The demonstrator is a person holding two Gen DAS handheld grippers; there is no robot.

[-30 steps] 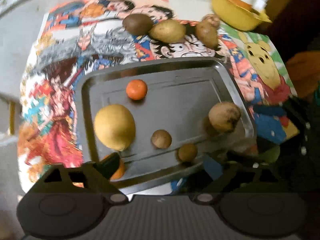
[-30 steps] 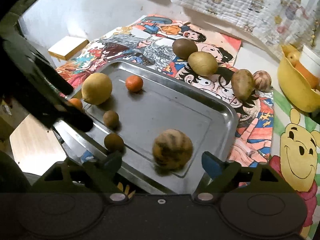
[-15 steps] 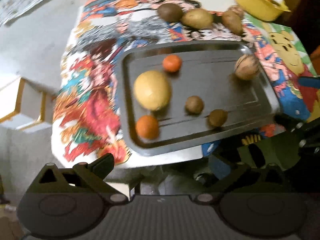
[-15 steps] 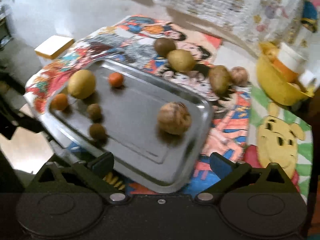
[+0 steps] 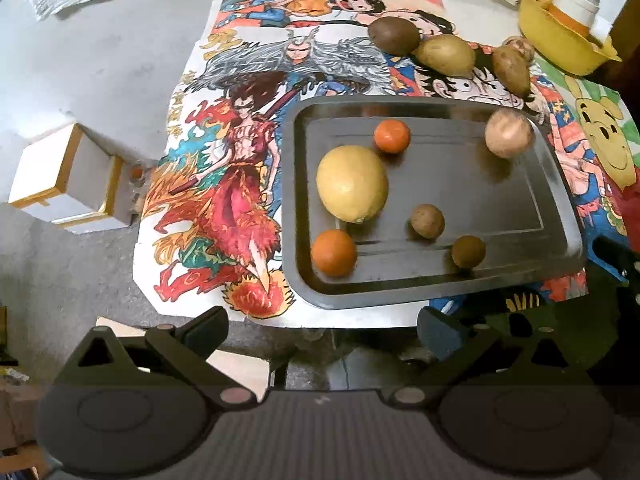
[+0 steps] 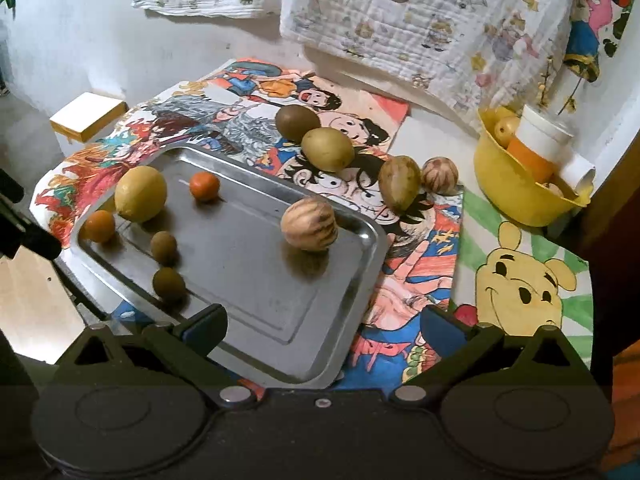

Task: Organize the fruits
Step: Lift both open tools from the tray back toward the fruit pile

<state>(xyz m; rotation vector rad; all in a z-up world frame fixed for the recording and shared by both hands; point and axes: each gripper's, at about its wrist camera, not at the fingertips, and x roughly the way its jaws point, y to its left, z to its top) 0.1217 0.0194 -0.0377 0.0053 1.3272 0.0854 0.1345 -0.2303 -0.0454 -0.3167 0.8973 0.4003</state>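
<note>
Both hand-held grippers, left gripper and right gripper, spread apart, empty (right jaws just opened). Striped tan round fruit rests on steel tray, 2 o'clock corner. Next: approach remaining brown fruit from above, close gently.

In the right wrist view, the tray lies bare across its centre and lower right. Fruit crowds its left side, and the striped fruit blocks the upper right corner, with a yellow bowl at far right.

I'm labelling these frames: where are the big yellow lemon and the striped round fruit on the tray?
big yellow lemon (image 5: 352, 184), left wrist view, centre of peel
striped round fruit (image 6: 309, 223), right wrist view, middle of rind
</note>
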